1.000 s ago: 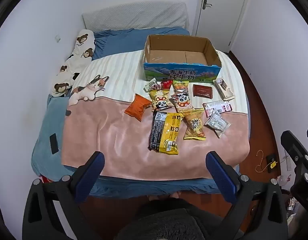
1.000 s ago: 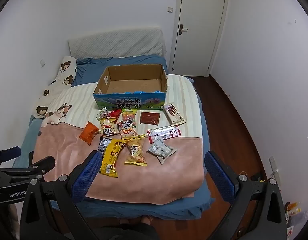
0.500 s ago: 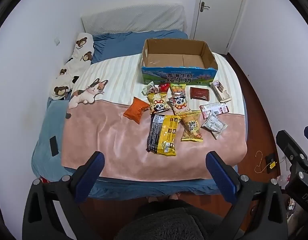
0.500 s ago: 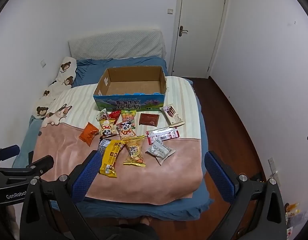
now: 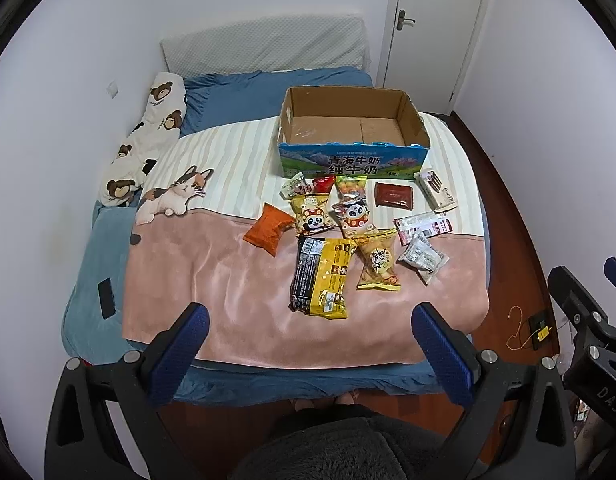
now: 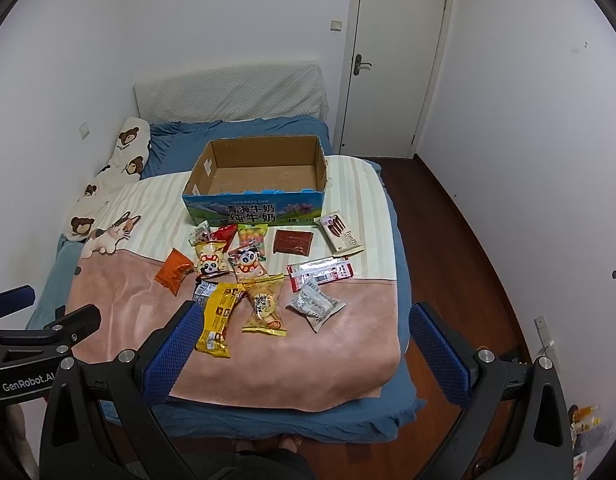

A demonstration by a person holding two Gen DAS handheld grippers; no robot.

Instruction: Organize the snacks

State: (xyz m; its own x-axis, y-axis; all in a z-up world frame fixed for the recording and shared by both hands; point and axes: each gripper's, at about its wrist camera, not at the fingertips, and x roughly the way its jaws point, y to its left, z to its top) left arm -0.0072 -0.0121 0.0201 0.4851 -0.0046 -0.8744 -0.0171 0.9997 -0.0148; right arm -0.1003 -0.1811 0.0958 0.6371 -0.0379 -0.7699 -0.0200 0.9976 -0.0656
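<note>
An empty cardboard box (image 5: 350, 162) (image 6: 252, 212) with a blue printed front stands on the bed. Several snack packets lie in front of it: an orange bag (image 5: 268, 229) (image 6: 173, 273), two panda packets (image 5: 312, 216) (image 6: 248, 266), a large yellow-black bag (image 5: 322, 278) (image 6: 218, 318), a yellow bun packet (image 5: 378, 260) (image 6: 264, 306), a brown packet (image 5: 393, 196) (image 6: 293, 242), a biscuit box (image 5: 435, 190) (image 6: 341, 233). My left gripper (image 5: 308, 350) and right gripper (image 6: 304, 350) are open and empty, held above the bed's foot, well short of the snacks.
The bed has a pink blanket (image 5: 212, 280) and a striped cover with a cat print (image 5: 176, 196). A bear-print pillow (image 5: 148, 140) lies at the left. A black phone (image 5: 106, 298) lies on the blue sheet. A door (image 6: 392, 60) stands behind. Wooden floor (image 6: 460, 248) runs along the right.
Both views have shifted slightly; the bed and snacks sit a little lower in each frame. Nothing was taken hold of and the snacks have not moved.
</note>
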